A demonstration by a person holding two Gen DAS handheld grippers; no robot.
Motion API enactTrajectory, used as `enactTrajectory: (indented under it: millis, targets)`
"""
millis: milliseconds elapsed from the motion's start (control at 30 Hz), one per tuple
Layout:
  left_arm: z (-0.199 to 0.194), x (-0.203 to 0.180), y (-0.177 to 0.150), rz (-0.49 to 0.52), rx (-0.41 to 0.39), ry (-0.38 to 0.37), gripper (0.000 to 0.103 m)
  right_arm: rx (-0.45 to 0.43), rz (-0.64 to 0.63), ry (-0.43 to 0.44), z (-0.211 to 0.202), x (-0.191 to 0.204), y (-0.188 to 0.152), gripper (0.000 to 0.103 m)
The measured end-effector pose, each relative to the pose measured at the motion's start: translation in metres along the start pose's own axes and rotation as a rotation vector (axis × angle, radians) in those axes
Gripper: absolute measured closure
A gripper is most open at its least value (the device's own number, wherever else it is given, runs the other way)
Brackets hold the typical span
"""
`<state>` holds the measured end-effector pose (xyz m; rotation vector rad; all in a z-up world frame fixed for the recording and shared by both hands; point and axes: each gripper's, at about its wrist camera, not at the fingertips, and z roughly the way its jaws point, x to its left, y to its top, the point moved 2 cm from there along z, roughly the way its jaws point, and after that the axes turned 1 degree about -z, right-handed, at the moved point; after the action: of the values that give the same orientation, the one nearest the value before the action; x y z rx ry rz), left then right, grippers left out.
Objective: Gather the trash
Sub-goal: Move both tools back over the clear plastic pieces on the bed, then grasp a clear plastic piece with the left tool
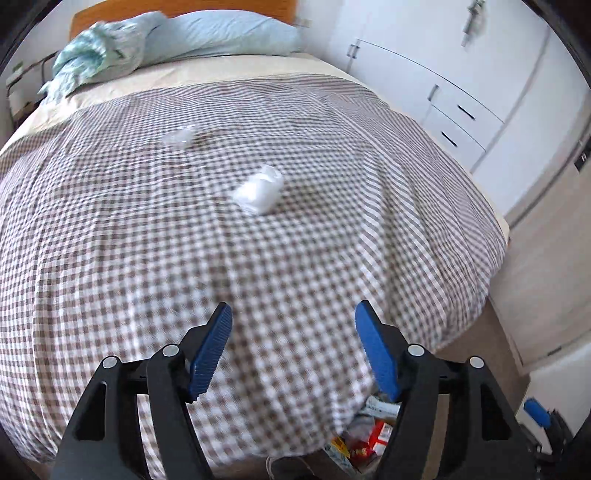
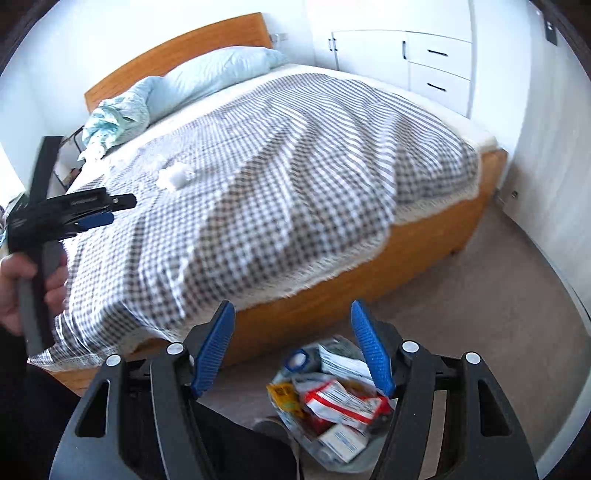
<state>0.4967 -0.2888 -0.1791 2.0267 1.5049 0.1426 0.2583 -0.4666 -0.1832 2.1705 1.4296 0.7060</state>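
two scraps left on the bed, both tongs empty

the left gripper (image 1: 293,314) stands wide apart with nothing between its blue pads, only checked cover below. the right gripper (image 2: 291,314) is equally wide and empty, hanging above the trash bag (image 2: 332,402) on the carpet at the foot of the bed (image 2: 332,280).

straight ahead of the left gripper, up the checked cover (image 1: 147,240), lies a crumpled white wad (image 1: 258,192), its long axis slanting from lower left to upper right. well beyond it and a little left sits a clear plastic scrap (image 1: 179,137), blurred. the left gripper looks nearer to both, so i judge the reach is its to make.

count: two pieces on the bed, one bag already holding several wrappers, two pillows (image 1: 221,33).
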Motion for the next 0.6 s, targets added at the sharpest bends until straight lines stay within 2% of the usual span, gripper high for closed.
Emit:
enactTrajectory:
  millis: [67,133,333,367,400,433,500,533,600]
  targets:
    - [0.010,0.029,0.020,-0.090,-0.013,-0.013,0.037,0.005,-0.015,0.011,0.009,0.010,0.004,0.040]
    - [0.028,0.044,0.042,-0.127,-0.008,-0.005,0.037,0.027,-0.025,0.019,0.022,0.016,0.008,0.040]
    - [0.103,0.031,0.096,-0.050,0.038,-0.018,0.037,0.090,-0.037,0.035,0.060,0.031,0.019,0.040]
    - [0.115,0.031,0.100,-0.053,0.057,-0.015,0.041,0.096,-0.041,0.036,0.064,0.034,0.018,0.040]
    - [0.125,0.031,0.101,-0.060,0.079,-0.027,0.072,0.106,-0.047,0.037,0.068,0.037,0.018,0.040]
    - [0.131,0.032,0.101,-0.061,0.104,-0.047,0.082,0.114,-0.054,0.037,0.072,0.040,0.019,0.040]
    - [0.117,0.038,0.098,-0.058,0.071,-0.083,0.089,0.120,-0.059,0.032,0.078,0.043,0.021,0.040]
    - [0.104,0.041,0.097,-0.044,0.043,-0.106,0.090,0.115,-0.059,0.034,0.078,0.044,0.024,0.040]
    - [0.073,0.054,0.095,-0.032,-0.007,-0.103,0.090,0.097,-0.054,0.037,0.081,0.048,0.032,0.040]
